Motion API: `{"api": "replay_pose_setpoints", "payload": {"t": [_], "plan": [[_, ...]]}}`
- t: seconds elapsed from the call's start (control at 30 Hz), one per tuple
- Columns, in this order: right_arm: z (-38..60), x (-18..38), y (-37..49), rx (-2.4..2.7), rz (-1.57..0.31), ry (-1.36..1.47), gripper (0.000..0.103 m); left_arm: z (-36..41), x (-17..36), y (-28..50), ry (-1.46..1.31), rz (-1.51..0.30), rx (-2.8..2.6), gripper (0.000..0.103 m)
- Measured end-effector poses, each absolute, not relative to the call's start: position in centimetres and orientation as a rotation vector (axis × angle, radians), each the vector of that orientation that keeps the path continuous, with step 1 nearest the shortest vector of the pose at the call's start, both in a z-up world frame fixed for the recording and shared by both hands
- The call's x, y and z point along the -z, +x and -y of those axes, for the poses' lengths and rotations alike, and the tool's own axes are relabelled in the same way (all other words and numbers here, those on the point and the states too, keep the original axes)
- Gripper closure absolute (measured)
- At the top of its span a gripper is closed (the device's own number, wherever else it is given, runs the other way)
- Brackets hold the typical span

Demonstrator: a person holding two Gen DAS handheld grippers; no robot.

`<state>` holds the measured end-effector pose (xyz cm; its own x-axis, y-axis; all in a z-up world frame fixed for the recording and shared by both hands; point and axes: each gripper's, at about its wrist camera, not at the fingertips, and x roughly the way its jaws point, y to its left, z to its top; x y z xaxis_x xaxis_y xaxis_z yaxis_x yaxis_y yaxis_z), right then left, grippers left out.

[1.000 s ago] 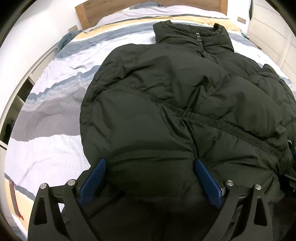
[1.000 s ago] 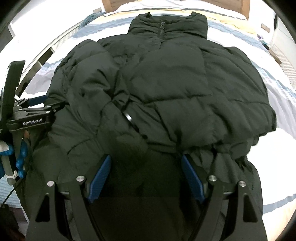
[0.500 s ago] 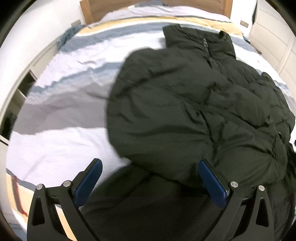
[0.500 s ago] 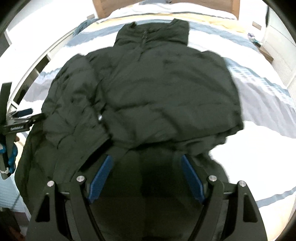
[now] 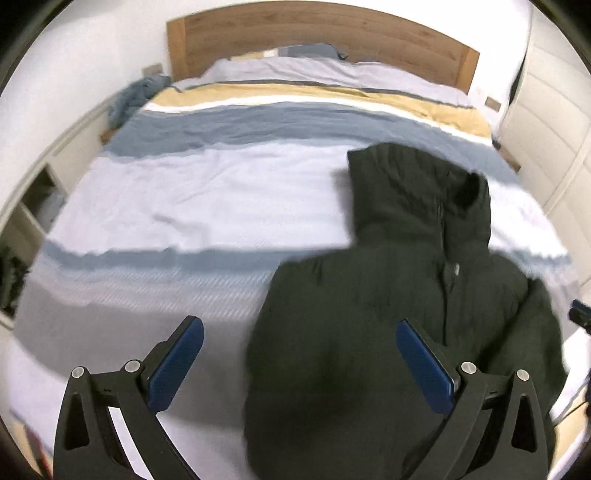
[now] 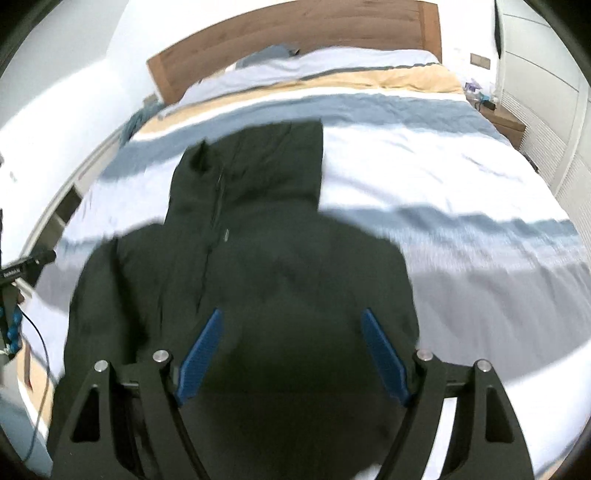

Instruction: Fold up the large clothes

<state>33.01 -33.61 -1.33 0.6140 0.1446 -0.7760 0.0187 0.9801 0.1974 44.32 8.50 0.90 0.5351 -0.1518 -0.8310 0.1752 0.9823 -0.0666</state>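
Observation:
A dark green puffer jacket (image 5: pixel 406 314) lies on the striped bed, collar toward the headboard and zip up the middle. Its hem runs down to me in both views. My left gripper (image 5: pixel 299 328) stands wide open at the jacket's left edge. Its left pad hangs over bare bedding and its right pad over the jacket, and neither presses on anything. In the right wrist view the jacket (image 6: pixel 258 266) fills the gap between the blue pads of my right gripper (image 6: pixel 291 317), which is shut on the bulky hem. The hem itself is a dark blur.
The bed cover (image 5: pixel 184 192) has white, grey-blue and yellow bands, with a wooden headboard (image 5: pixel 314 33) behind. White wardrobe doors (image 5: pixel 546 129) stand to the right and open shelves (image 5: pixel 33 206) to the left. A blue cloth (image 5: pixel 136 96) lies by the bed's head.
Both grippers have pulled back and risen. The jacket has slid toward the foot of the bed, its collar now below the yellow band. The left pads have come off the jacket.

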Motion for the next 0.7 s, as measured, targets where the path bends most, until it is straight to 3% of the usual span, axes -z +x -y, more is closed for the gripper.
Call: {"api": "replay_pose_setpoints", "payload": {"t": [0.37, 0.7], "plan": [[36.8, 5.0, 50.2, -0.058, -0.873, 0.378, 0.026, -3.1, 3.2, 60.5, -0.276, -0.983, 0.258, 0.001], [36.9, 8.3, 58.2, -0.066, -0.898, 0.490, 0.026, 1.9, 8.8, 65.6, -0.331, -1.048, 0.273, 0.001]]}}
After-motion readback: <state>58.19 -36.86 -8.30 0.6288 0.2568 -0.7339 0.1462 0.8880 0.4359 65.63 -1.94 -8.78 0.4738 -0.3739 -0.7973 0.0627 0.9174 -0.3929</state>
